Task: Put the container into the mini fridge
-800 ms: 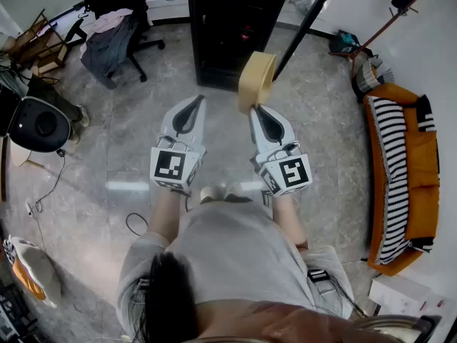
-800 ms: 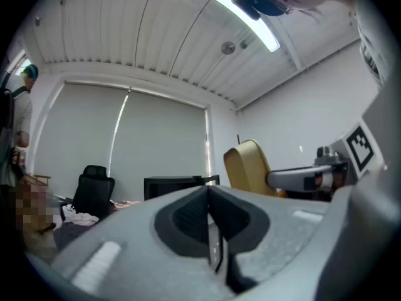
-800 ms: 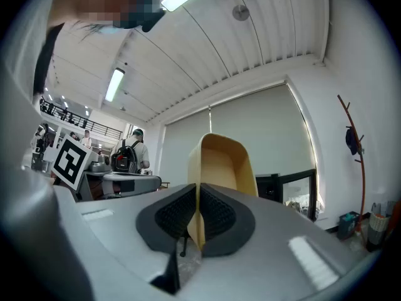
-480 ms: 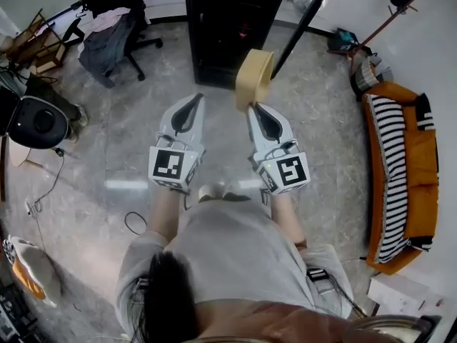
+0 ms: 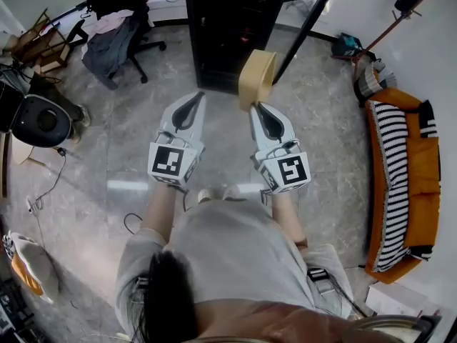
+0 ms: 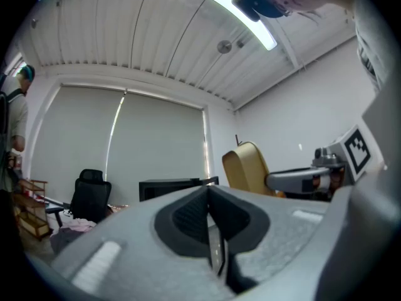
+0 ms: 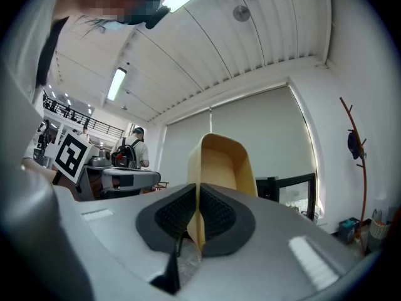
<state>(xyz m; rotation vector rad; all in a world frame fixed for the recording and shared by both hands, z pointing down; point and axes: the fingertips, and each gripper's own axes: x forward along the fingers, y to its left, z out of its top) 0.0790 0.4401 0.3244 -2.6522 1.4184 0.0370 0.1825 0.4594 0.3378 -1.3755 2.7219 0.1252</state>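
Observation:
A tan open container [image 5: 256, 78] stands on edge in the air, pinched by its rim in my right gripper [image 5: 255, 110]. The right gripper view shows the container [image 7: 220, 167] rising between the shut jaws. My left gripper [image 5: 196, 98] is beside it at the same height, jaws together with nothing in them; its own view shows the container [image 6: 245, 168] off to the right. The black mini fridge [image 5: 230, 28] stands straight ahead on the floor with its door [image 5: 303, 27] swung open to the right.
An office chair [image 5: 114, 31] draped with clothes stands left of the fridge. An orange sofa [image 5: 403, 170] with a striped cushion lines the right wall. A black round device [image 5: 39, 123] and cables lie on the floor at the left.
Both grippers and the container hold almost the same place; the view has shifted only slightly.

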